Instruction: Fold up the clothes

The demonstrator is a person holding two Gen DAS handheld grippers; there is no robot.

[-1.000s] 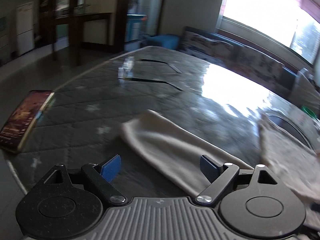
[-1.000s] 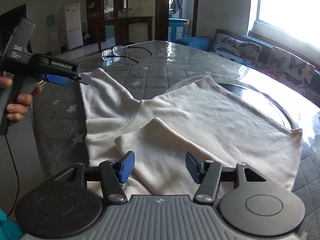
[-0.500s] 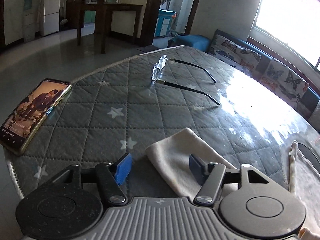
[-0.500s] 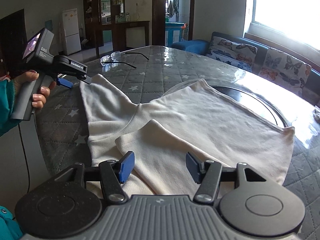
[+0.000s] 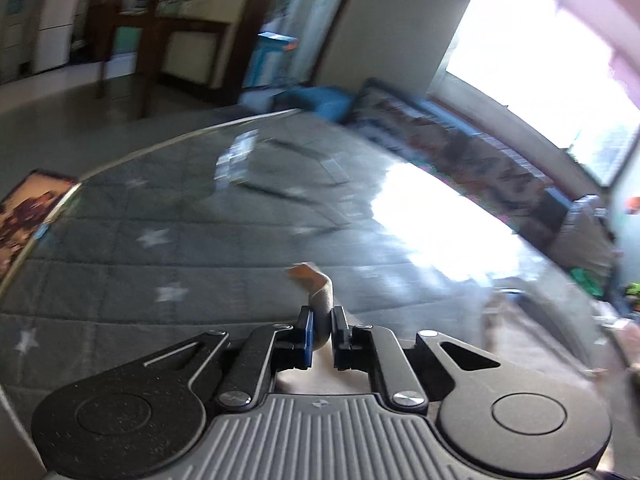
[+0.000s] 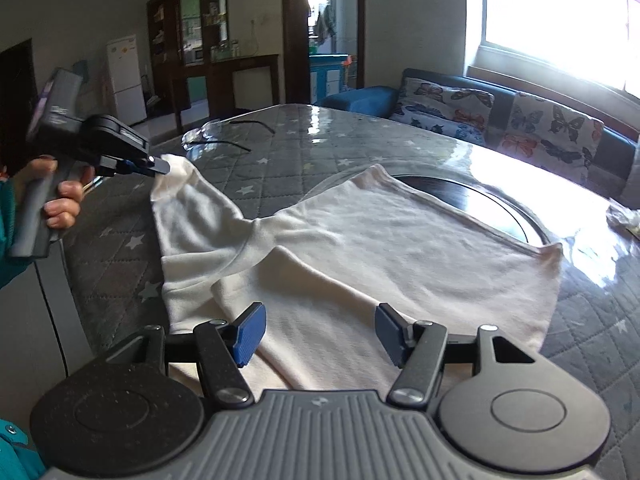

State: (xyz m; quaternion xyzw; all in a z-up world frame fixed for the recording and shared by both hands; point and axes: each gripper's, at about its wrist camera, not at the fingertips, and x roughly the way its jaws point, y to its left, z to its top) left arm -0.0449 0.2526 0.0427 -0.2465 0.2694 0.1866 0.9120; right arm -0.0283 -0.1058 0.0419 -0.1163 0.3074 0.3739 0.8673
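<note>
A cream long-sleeved top (image 6: 372,240) lies spread on the grey quilted table. My left gripper (image 5: 322,334) is shut on the cuff of its far sleeve (image 5: 320,292) and lifts it off the table; the right wrist view shows that gripper (image 6: 158,166) holding the raised sleeve end (image 6: 176,178) at the left. My right gripper (image 6: 318,334) is open and empty, low over the near sleeve (image 6: 304,312), which lies folded across the body.
Glasses (image 6: 208,136) lie on the far side of the table. A phone (image 5: 28,208) lies at the table's left edge. A dark round inset (image 6: 472,204) sits partly under the top's hem. A sofa (image 6: 500,116) stands behind the table.
My left gripper has shut on the far sleeve's cuff and raised it off the table. The right gripper has stayed open over the near sleeve.
</note>
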